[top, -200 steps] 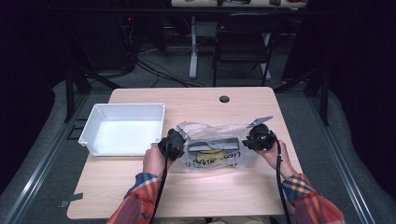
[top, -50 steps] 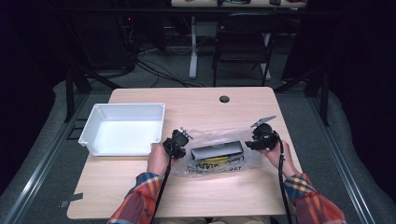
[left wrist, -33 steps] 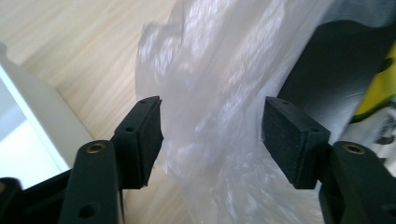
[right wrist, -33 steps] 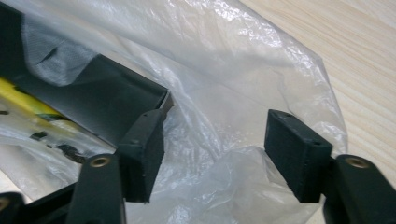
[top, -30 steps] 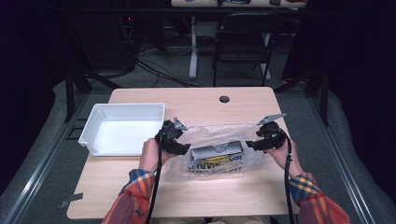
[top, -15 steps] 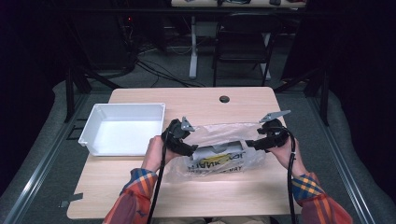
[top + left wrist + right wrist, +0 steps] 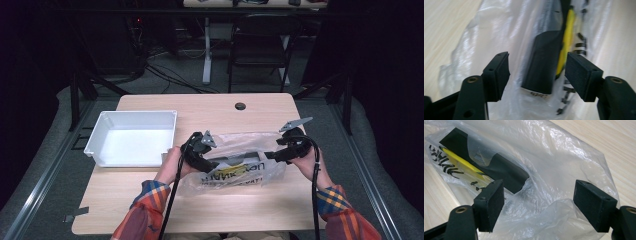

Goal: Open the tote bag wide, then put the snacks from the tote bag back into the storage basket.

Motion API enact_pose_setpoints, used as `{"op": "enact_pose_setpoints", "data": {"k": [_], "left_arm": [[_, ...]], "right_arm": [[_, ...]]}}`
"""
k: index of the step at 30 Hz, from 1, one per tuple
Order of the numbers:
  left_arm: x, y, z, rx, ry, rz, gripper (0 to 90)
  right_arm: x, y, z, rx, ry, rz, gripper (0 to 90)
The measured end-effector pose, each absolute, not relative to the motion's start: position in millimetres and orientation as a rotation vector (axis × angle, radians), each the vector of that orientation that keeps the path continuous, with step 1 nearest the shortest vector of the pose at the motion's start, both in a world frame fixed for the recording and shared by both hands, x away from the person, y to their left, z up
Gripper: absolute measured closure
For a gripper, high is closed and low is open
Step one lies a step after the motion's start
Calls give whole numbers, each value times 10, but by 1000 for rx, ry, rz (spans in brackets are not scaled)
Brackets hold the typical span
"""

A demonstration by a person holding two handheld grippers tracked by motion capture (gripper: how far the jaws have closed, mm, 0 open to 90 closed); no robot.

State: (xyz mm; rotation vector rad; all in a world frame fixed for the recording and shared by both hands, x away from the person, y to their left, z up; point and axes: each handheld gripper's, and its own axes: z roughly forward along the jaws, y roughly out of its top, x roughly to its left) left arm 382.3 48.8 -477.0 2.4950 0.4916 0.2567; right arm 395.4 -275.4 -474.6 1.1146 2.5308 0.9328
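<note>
The pale wooden counter (image 7: 210,107) fills the middle of the high view, with a white rectangular plastic bin (image 7: 131,137) at its centre left and, just right of that, a crinkled clear plastic bag printed with black lettering (image 7: 235,167) lying at the lower centre. Inside the bag sits a long black box-shaped item with a yellow stripe (image 7: 544,65); in the right claw view its dark end (image 7: 506,173) lies near the bag's loose mouth. The left claw (image 7: 536,72) stands at the bag's left end and its jaws have just been closing, yet they are parted, straddling the black item through the film with a gap on each side. The right claw (image 7: 539,206) at the bag's right end is also open, its jaws spread over bunched film, pressing on nothing. The main risk, as I judge it, is that the left claw closes on slippery film alone, so the bag slides off the item or the item squirts out sideways. If the right claw pinches both layers of the mouth together, the opening seals and the item jams inside. A hard pull from either side could tear the thin film. Lifting the left end too steeply could also send the item out of the mouth onto the counter, short of the bin.
</note>
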Motion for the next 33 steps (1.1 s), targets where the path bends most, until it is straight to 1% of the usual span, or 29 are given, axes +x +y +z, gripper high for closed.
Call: {"op": "enact_pose_setpoints", "data": {"k": [1,3,4,8,14,17,19,20,21,23,26,30,32,33], "left_arm": [[3815,466,-4795,2526,464,235,401],[3823,456,-4825,2546,463,228,410],[3829,450,-4849,2553,466,237,437],[3901,471,-4949,2572,492,218,488],[3947,426,-5044,2597,480,197,493],[3971,414,-5064,2585,480,198,464],[3989,418,-5069,2575,491,207,444],[3989,418,-5069,2575,491,207,451],[4017,438,-5082,2548,505,184,468],[4048,466,-5081,2526,543,196,521],[4085,493,-5080,2514,566,194,579],[4120,475,-5088,2502,570,179,611],[4147,443,-5089,2498,571,176,662],[4157,429,-5087,2500,577,175,662]], "right_arm": [[3951,-2752,-4744,1115,2529,935,248],[3952,-2754,-4740,1110,2535,932,249],[3952,-2756,-4737,1107,2534,937,256],[3935,-2759,-4705,1093,2523,962,264],[3913,-2755,-4688,1073,2536,957,271],[3919,-2760,-4709,1068,2554,932,283],[3930,-2751,-4757,1066,2583,905,310],[3932,-2738,-4789,1065,2584,893,328],[3938,-2719,-4839,1058,2614,859,341],[3930,-2686,-4919,1046,2634,833,359],[3874,-2645,-4940,1014,2639,854,373],[3781,-2588,-4910,946,2634,899,394],[3732,-2527,-4929,900,2670,890,409],[3713,-2499,-4952,871,2677,862,423]]}}
